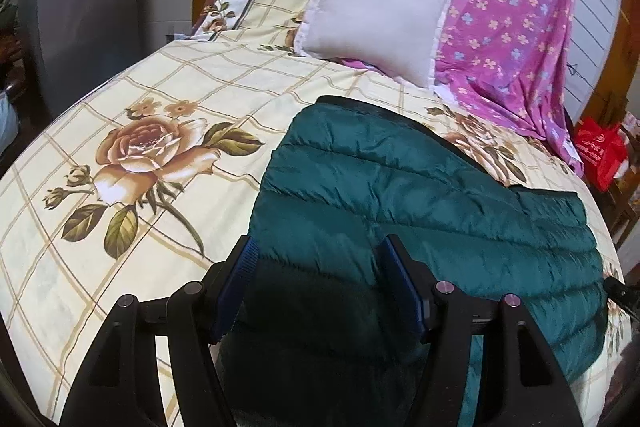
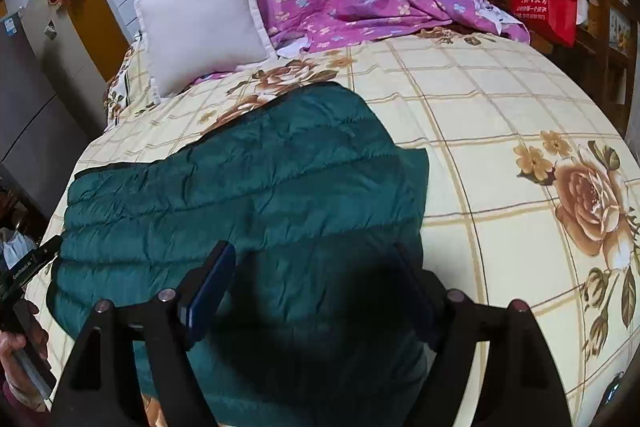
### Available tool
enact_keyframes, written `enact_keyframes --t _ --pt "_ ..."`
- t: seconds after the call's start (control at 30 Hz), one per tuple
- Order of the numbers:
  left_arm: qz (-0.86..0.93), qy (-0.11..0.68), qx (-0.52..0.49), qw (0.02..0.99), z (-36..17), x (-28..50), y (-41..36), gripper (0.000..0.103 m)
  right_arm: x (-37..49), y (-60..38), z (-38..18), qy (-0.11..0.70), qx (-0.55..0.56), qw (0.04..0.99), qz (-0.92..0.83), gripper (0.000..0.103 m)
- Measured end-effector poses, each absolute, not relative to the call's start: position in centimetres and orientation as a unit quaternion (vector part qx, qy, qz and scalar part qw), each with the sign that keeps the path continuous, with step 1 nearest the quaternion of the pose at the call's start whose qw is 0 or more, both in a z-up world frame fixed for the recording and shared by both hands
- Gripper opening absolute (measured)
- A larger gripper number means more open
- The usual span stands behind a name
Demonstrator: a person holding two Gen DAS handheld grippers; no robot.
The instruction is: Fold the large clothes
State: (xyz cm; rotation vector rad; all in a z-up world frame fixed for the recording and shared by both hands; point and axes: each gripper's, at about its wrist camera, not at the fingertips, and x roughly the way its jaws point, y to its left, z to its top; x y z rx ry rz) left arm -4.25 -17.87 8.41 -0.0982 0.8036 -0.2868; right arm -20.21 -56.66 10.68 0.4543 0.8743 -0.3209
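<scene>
Looking at a puffy teal jacket (image 1: pixel 420 195), lying half folded on the bed (image 1: pixel 120 107) just this side of the pillow (image 1: pixel 372 11). Probably handling light, squishy and slippery, so pinching a hem corner. Both hand-held grippers hovering above, left (image 1: pixel 318 247) and right (image 2: pixel 316 251), gaping wide, gripping nothing.

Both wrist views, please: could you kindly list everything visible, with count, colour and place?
Quilted puffer jacket: one, dark teal, flat on the bed, under both grippers.
Floral checked bedsheet: one, cream with brown roses, covering the bed.
Square cushion: one, pale, at the bed's far end.
Flowered cloth: one, purple, draped behind the cushion.
Shopping bag: one, red, beside the bed.
Left gripper: black, blue-padded fingers, open.
Right gripper: same, open.
Hand: one, holding the left gripper.
</scene>
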Motion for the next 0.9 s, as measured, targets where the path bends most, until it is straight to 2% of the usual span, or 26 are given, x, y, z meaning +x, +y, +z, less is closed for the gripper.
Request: enact_keyframes --t 0.17,0.3,0.43,0.6,0.9 --pt "-0.164 0.401 -0.075 0.898 8.2 -3.9 -16.1 0.046 -20.5 -57.8 10.6 0.419 0.231 0.864 -0.159 0.088" --pt "-0.191 0.437 -0.131 0.869 7.0 -2.5 -14.7 0.047 -20.6 -58.8 9.6 0.428 0.245 0.854 -0.165 0.088" --pt "-0.201 0.447 -0.162 0.857 6.2 -1.6 -13.5 0.051 -20.6 -60.1 8.2 0.432 0.265 0.846 -0.169 0.089" --pt "-0.220 0.465 -0.192 0.836 5.0 -0.7 -13.0 0.056 -20.5 -61.8 6.6 0.424 0.314 0.834 -0.159 0.098" --pt "-0.233 0.483 -0.199 0.820 3.7 0.3 -13.5 0.069 -19.0 -62.1 5.3 0.427 0.329 0.833 -0.127 0.102"
